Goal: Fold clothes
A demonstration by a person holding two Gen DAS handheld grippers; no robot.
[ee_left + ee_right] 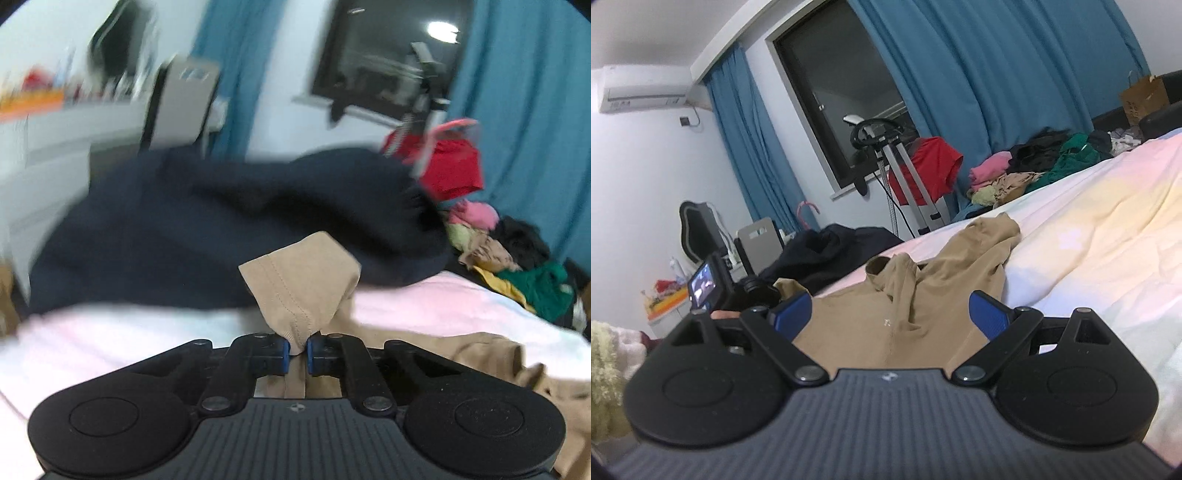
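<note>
A tan shirt [916,291] lies spread on the pastel bedsheet [1089,236], its collar toward the far edge. My left gripper [298,349] is shut on a hemmed corner of that tan shirt [301,291], which sticks up in a peak above the blue pads. In the right wrist view, my right gripper [890,314] stands open just above the shirt's near part, with cloth showing between its blue fingers [988,312]. The left gripper's camera body [713,286] shows at the shirt's left side.
A dark navy garment [221,221] is heaped at the far edge of the bed. A pile of mixed clothes [1034,166] lies at the far right. A red shirt [931,166] hangs on a metal stand before the window and blue curtains [979,74].
</note>
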